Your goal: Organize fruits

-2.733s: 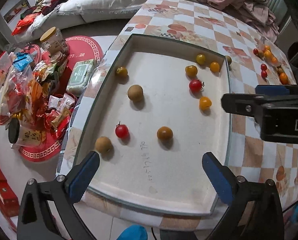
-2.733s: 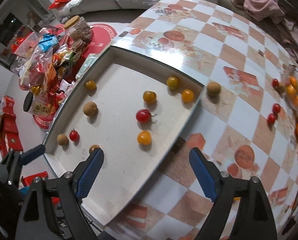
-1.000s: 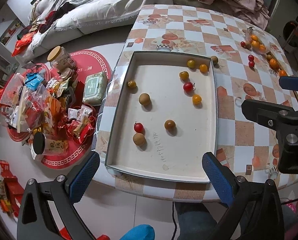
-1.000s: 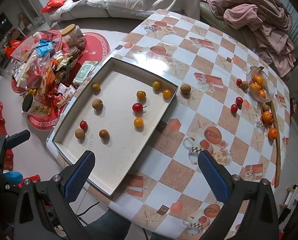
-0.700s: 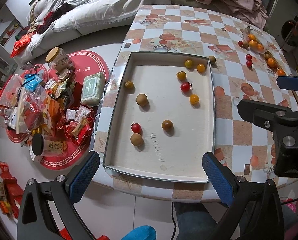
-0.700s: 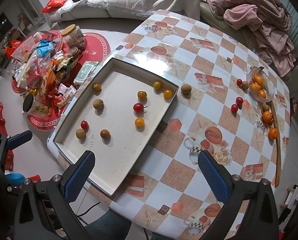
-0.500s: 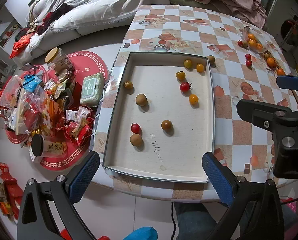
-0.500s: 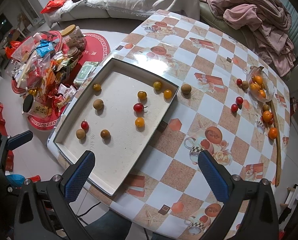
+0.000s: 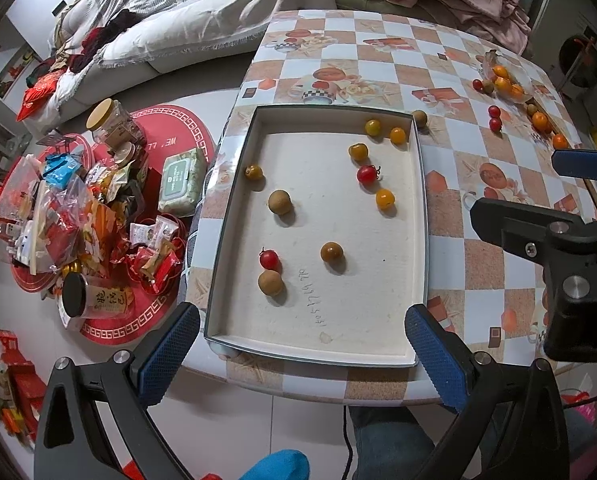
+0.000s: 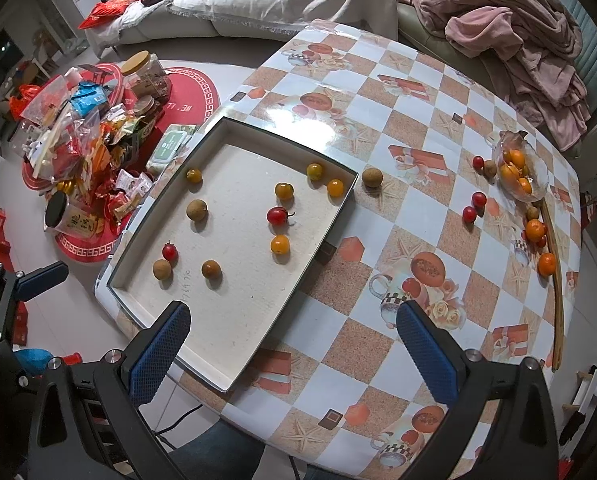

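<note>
Left wrist view: the left tool (image 9: 298,344) is hovering above the near edge of the bench (image 9: 450,216), its fingers standing wide apart and gripping nothing, while the white tray (image 9: 418,216) is holding nine fruits: two red tomatoes (image 9: 269,258), several yellow-orange ones (image 9: 385,198) and brown round fruits (image 9: 279,201). One brown fruit (image 9: 419,117) is lying on the cloth just beside the tray's far right corner. Right wrist view: the right tool (image 10: 290,344) is likewise hanging spread and empty over the near part of the bench, well apart from every fruit. Far to the right, loose red tomatoes (image 10: 478,199) and oranges (image 10: 535,229) are lying on the bench near a clear dish (image 10: 538,178) already holding oranges. Judged from this layout, the sorting appears partly done: fruit in the tray is lying mixed by kind, and roughly a dozen pieces outside it are waiting to be gathered.
</note>
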The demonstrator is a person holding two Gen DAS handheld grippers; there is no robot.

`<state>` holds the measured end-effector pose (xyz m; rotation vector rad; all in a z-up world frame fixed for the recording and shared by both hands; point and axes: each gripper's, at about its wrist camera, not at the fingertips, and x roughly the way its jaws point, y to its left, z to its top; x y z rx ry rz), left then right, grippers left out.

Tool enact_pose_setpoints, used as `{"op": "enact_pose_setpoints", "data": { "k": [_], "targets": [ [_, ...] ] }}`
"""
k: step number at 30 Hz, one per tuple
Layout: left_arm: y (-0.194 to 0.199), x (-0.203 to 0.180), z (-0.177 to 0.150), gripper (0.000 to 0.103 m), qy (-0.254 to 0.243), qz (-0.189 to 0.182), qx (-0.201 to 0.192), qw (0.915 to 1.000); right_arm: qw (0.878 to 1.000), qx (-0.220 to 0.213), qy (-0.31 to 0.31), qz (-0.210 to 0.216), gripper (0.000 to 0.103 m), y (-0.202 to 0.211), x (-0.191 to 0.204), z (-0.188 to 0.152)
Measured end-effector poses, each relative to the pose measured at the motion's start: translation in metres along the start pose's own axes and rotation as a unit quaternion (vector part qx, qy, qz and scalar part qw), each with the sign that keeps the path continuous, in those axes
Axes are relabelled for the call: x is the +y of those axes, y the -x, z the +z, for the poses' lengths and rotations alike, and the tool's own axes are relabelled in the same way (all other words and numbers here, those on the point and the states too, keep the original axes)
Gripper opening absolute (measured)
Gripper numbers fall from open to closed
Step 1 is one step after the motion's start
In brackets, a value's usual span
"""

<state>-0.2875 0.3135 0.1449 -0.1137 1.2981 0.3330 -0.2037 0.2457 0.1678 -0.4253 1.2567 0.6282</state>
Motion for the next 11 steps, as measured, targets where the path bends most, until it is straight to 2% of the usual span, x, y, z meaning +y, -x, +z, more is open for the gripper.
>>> {"op": "enact_pose_setpoints", "data": {
  "k": [11],
  "targets": [
    [-0.0011,-0.0019,0.0019,0.103,-0.008,-0.001,-0.012,0.9999,1.0,0.0,0.0,0.0,0.103,-0.0005,0.0003,0.0]
  ]
}}
